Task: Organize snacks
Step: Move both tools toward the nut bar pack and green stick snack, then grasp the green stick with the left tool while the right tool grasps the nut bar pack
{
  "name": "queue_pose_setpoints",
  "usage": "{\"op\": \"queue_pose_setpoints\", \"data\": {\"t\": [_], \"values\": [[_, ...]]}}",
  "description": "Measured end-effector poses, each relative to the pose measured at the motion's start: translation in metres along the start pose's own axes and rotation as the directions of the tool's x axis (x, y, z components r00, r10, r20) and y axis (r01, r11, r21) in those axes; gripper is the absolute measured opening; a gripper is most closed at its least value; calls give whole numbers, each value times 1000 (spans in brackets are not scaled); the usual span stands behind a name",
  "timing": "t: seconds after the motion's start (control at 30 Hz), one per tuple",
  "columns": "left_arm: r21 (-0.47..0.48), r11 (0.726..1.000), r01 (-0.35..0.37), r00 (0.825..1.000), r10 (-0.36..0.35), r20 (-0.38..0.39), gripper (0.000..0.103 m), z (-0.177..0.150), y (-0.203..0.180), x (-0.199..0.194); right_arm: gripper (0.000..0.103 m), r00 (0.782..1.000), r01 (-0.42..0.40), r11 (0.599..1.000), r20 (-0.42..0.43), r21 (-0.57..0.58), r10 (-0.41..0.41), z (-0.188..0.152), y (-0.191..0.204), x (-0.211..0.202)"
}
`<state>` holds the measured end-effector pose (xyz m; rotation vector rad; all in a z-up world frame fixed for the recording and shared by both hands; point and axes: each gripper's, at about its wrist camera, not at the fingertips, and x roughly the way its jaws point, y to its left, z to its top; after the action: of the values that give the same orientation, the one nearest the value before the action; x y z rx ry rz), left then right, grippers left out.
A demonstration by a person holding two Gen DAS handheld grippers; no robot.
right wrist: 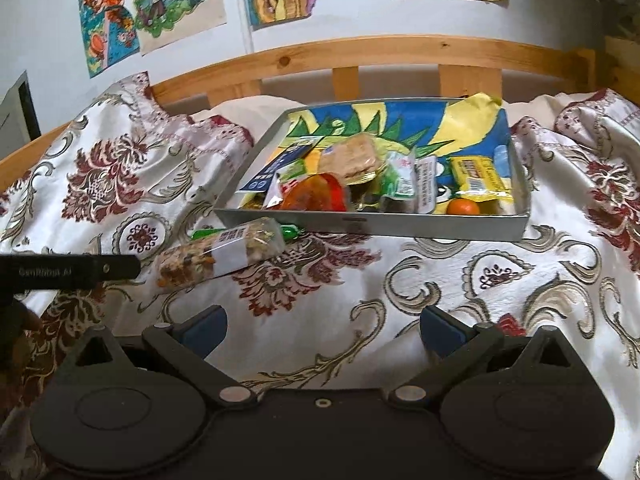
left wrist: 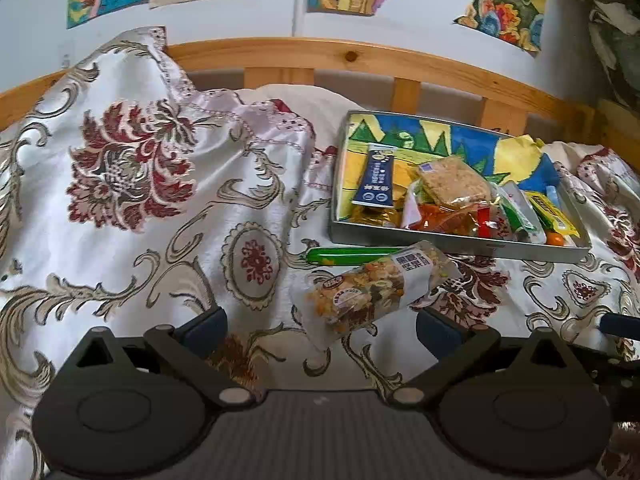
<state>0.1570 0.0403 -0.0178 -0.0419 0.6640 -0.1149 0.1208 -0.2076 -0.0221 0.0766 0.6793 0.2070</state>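
Crinkly clear nut packet [left wrist: 374, 286] on brocade [left wrist: 160, 200]

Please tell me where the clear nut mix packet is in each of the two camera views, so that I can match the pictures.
Left wrist view: the nut mix packet lies on the bedspread at lower centre, just ahead of the open left tongs.
Right wrist view: the packet lies left of centre, beside the other tool.
Shared landmark: the grey tray just behind it.

Nut packet [left wrist: 376, 286] lies on bedspread [left wrist: 160, 208], before snack-filled tray [left wrist: 460, 240].
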Motion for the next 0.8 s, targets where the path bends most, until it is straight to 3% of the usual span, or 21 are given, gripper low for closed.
{"op": "queue_pose_setpoints", "data": {"t": [0.57,0.8], "values": [[178,974,138,990,-133,-35,102,25,-2,53,102,999,-37,996,20,-85,38,25,3,41],[207,967,149,989,-148,-22,102,43,7,73,102,999,-46,996,-13,-70,45,23,8,63]]}}
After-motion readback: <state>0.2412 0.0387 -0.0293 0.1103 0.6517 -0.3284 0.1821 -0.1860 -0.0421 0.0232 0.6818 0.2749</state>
